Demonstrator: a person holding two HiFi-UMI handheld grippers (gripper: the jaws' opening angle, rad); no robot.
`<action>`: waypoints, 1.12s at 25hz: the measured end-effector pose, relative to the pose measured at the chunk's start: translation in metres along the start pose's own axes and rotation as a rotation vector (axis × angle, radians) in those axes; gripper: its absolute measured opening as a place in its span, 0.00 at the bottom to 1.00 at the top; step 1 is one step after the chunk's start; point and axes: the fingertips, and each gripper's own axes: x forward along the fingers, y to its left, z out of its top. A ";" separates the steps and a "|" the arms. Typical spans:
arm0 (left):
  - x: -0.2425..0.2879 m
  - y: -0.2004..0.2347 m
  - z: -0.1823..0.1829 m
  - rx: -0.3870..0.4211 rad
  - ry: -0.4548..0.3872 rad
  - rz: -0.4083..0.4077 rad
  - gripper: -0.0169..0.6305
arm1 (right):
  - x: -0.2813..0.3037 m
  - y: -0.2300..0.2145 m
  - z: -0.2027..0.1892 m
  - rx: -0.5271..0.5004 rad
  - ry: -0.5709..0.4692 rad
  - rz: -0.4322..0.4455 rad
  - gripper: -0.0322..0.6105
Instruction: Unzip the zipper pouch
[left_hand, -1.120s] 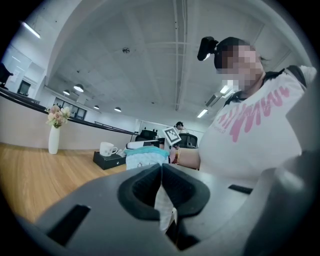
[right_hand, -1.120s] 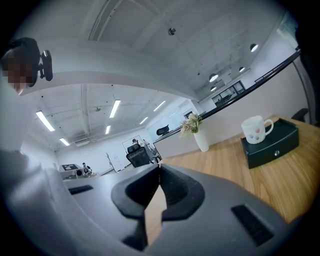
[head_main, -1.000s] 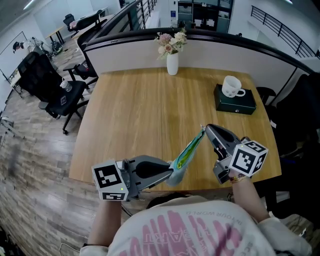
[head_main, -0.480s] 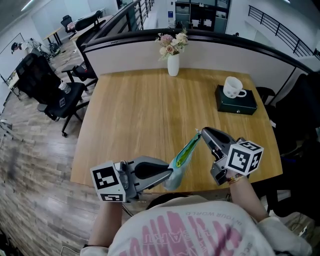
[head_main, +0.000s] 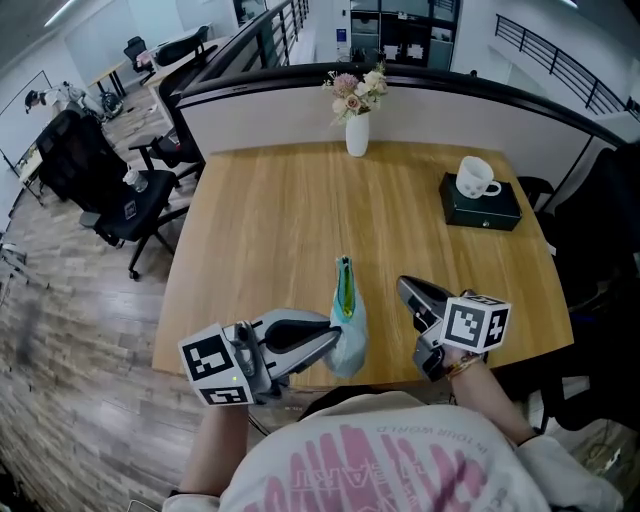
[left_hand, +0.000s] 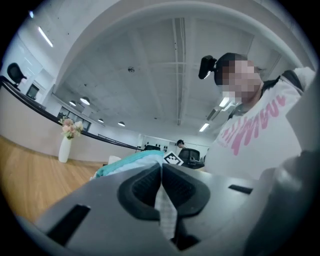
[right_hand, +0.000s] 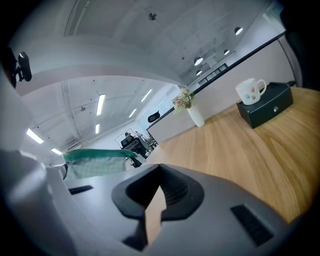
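Head view: the zipper pouch (head_main: 346, 318) is held over the counter (head_main: 270, 220) close to its near edge. Its long axis points away from the person, with the green zipper edge at the far end. Earlier it slanted toward the right gripper (head_main: 402, 286), which then held that far end; that gripper now sits apart, to the right. Open counter lies beyond the pouch. Left gripper view: the left gripper (left_hand: 161, 169) has its fingers (left_hand: 140, 187) clamped on the pouch fabric. Right gripper view: the fingers (right_hand: 177, 187) have just been closing and meet on nothing; the pouch shows at left.
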 end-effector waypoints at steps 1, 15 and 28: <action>-0.004 0.007 -0.002 -0.002 0.005 0.055 0.05 | 0.001 0.001 -0.006 0.005 0.010 -0.011 0.05; -0.046 0.043 -0.032 -0.058 0.014 0.518 0.05 | -0.030 0.053 -0.017 -0.053 -0.077 -0.093 0.05; -0.032 -0.001 -0.026 -0.065 -0.056 0.518 0.05 | -0.080 0.036 -0.014 -0.162 -0.067 -0.129 0.05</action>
